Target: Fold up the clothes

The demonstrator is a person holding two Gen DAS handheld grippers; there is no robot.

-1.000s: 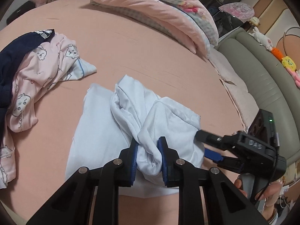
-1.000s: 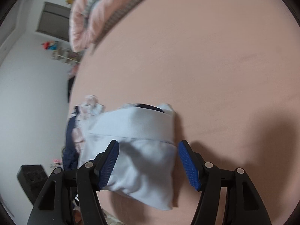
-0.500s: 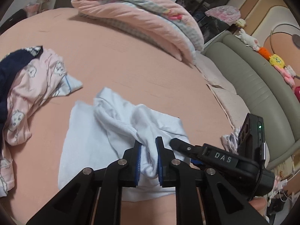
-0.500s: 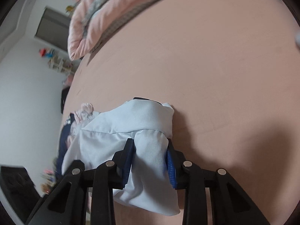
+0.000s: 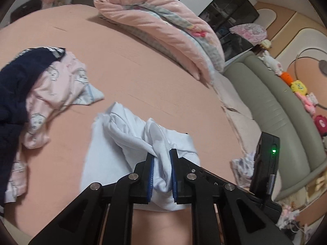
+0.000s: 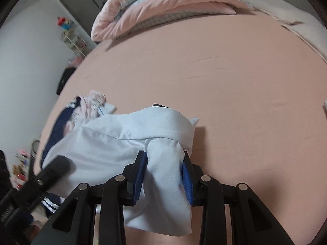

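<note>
A pale blue garment lies bunched on the pink bed sheet. My left gripper is shut on a gathered fold at its near edge, blue pads pressed into the cloth. Seen from the right wrist view, the same pale blue garment is raised a little off the sheet, and my right gripper is shut on a thick fold of it. The right gripper's body shows at the right of the left wrist view; the left gripper's black finger pokes in at the lower left of the right wrist view.
A heap of clothes, navy and pink printed, lies left of the garment. A rolled pink quilt sits at the far side of the bed. A grey-green sofa with soft toys runs along the right.
The right gripper's jaws have closed from wide apart onto the garment's fold. Both grippers have risen, lifting the near edge of the garment off the sheet.
</note>
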